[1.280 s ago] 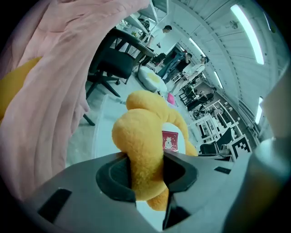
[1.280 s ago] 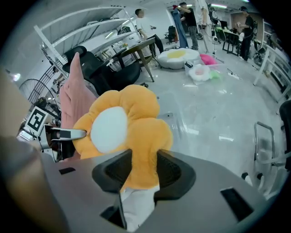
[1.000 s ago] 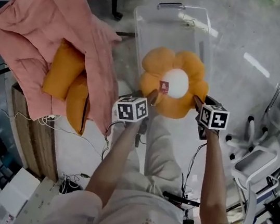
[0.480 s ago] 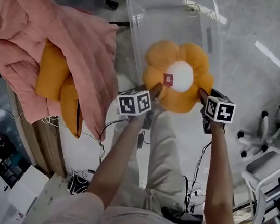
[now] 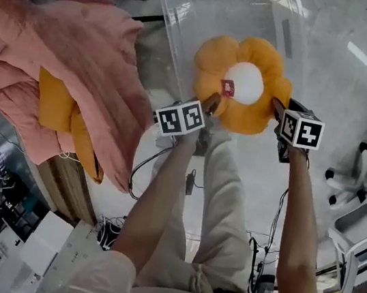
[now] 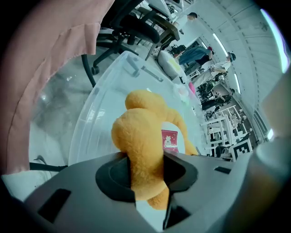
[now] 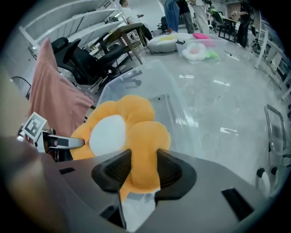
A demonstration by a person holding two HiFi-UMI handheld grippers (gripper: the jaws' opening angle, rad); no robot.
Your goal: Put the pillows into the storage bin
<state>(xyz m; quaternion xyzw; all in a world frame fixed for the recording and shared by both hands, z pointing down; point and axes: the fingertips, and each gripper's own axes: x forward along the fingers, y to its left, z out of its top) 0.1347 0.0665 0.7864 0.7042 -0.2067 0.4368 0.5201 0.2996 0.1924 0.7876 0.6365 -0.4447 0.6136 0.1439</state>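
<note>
An orange flower-shaped pillow with a white centre and a small red tag hangs over the near end of the clear plastic storage bin. My left gripper is shut on a petal at its left side. On the opposite side my right gripper is shut on another petal. A second orange pillow lies on the wooden surface at the left, half covered by a pink quilt.
The bin stands on a grey floor. A wooden bench is at the left with cables below it. A white wheeled frame stands at the right. Black office chairs are beyond the bin.
Both grippers have gone down together with the flower pillow, which now sits lower over the bin's near end. The grips have not changed.
</note>
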